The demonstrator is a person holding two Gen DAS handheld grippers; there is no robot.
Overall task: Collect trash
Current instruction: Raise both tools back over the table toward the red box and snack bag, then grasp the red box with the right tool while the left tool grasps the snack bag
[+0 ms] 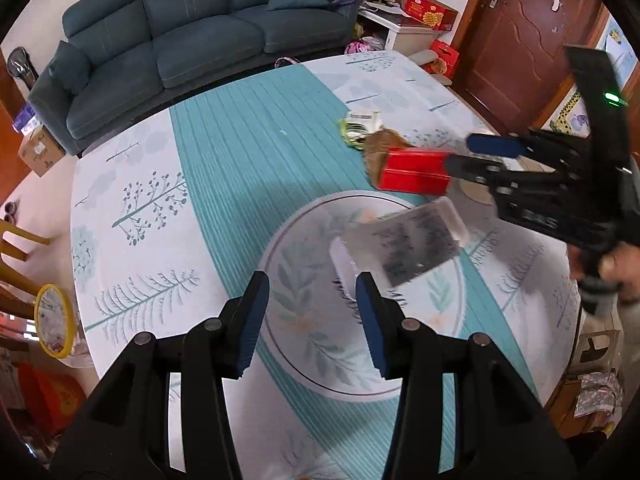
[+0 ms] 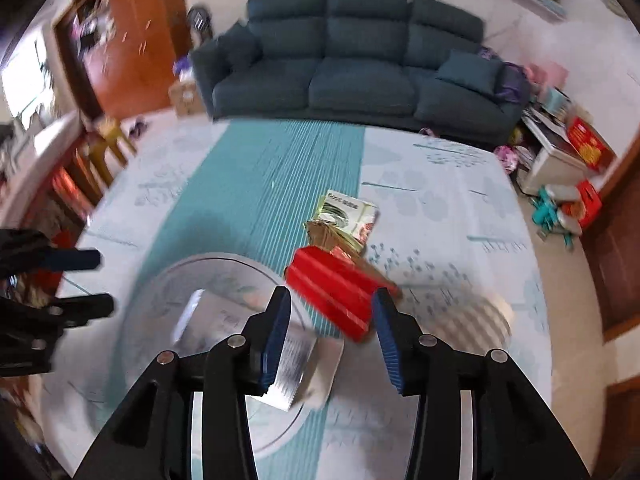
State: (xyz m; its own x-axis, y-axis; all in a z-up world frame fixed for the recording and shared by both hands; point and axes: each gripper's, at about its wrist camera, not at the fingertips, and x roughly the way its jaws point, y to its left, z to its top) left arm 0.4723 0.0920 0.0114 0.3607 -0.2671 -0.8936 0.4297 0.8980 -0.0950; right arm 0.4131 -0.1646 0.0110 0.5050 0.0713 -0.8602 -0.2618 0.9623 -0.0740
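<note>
Red carton [image 2: 334, 294]: flat box lying on the patterned tablecloth [image 1: 132, 184], just beyond the rim of the clear round basin [image 1: 280, 236], touching a brown paper scrap [image 1: 380, 148] and near a green-white wrapper [image 2: 352, 216]
Long axis: in the right wrist view it runs from upper left to lower right, slanted across the line of the fingers
Silver packet [image 1: 416, 240]: blurred foil-like piece over the basin's interior; whether it rests there or is in the air cannot be told
Right gripper [image 2: 332, 336]: jaws part-way open, nothing pressed between the pads; the carton's near end shows in the gap beyond the tips, contact cannot be confirmed
Left gripper [image 1: 312, 320]: jaws about half open and empty, poised above the basin
Nearer hand: the right; in the left wrist view its blue-padded fingers [image 1: 500, 146] sit beside the carton's right end, while the left is well apart from it
Judgement: the carton looks the next item; the wrist probably needs rolling so the pads span its short side
Risk: the scrap underneath may drag along
</note>
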